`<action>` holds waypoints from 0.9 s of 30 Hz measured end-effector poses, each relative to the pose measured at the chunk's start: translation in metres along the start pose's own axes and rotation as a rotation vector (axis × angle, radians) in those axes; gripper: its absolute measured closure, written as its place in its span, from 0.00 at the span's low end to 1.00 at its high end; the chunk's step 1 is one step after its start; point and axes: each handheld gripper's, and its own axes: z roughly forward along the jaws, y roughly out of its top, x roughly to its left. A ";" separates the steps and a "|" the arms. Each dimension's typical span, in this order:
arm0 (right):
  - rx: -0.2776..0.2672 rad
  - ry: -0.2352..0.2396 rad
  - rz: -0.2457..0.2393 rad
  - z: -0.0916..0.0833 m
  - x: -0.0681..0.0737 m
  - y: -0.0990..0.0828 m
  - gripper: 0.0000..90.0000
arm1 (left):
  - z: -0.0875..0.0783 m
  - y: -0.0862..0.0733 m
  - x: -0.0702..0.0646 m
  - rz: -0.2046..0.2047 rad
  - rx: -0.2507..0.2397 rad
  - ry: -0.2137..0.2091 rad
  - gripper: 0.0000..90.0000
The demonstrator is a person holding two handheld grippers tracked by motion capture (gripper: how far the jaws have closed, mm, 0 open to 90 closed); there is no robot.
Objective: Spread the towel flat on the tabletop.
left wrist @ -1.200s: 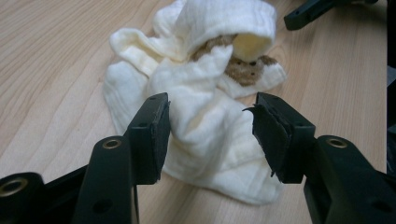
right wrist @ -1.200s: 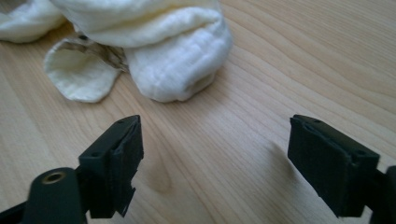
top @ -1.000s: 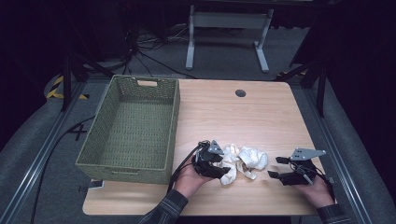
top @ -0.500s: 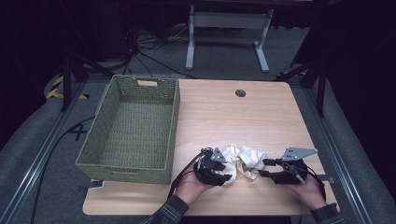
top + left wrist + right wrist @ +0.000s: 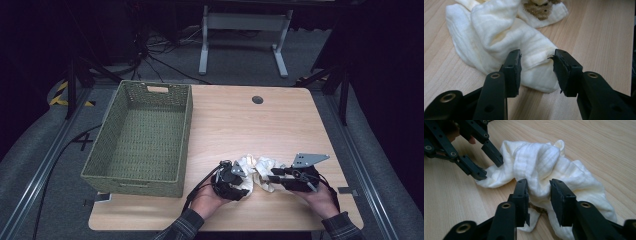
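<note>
A crumpled white cloth [image 5: 259, 167] lies near the front edge of the wooden table [image 5: 240, 125], between my two grippers. In the left gripper view the cloth [image 5: 499, 32] has a brown patch at its far end. My left gripper [image 5: 536, 67] has just been closing and pinches the cloth's near end between its pads. From the other side, my right gripper [image 5: 539, 192] has just been closing on a raised fold of the cloth [image 5: 541, 160], which bulges between its pads. The right gripper view also shows the left gripper [image 5: 489, 165] at the cloth's far corner.
A green woven basket [image 5: 185, 125] stands on the left half of the table with nothing in it. A dark round grommet [image 5: 257, 99] sits near the far edge. Bare wood lies beyond the cloth. Dark floor, cables and a metal stand surround the table.
My right gripper has moved left to the cloth and its jaws have narrowed around a fold. The left gripper has stayed at the cloth's left end.
</note>
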 end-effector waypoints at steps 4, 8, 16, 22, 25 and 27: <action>0.001 0.008 0.000 0.002 -0.002 0.001 0.95 | 0.001 0.000 -0.001 0.010 0.026 0.027 0.73; -0.011 0.015 0.006 -0.001 -0.003 0.002 0.97 | 0.001 0.002 0.000 0.034 0.060 0.064 0.91; -0.031 0.017 0.021 -0.008 -0.010 0.005 0.97 | 0.001 0.003 0.003 0.017 0.068 0.048 0.99; -0.051 -0.005 0.025 -0.016 -0.019 0.013 0.97 | 0.001 0.002 0.005 -0.009 0.060 0.030 0.99; -0.058 -0.017 0.029 -0.018 -0.024 0.016 0.97 | 0.001 0.002 0.006 -0.009 0.061 0.030 0.99; -0.068 -0.026 0.038 -0.019 -0.032 0.020 0.98 | 0.001 0.002 0.006 -0.013 0.061 0.026 1.00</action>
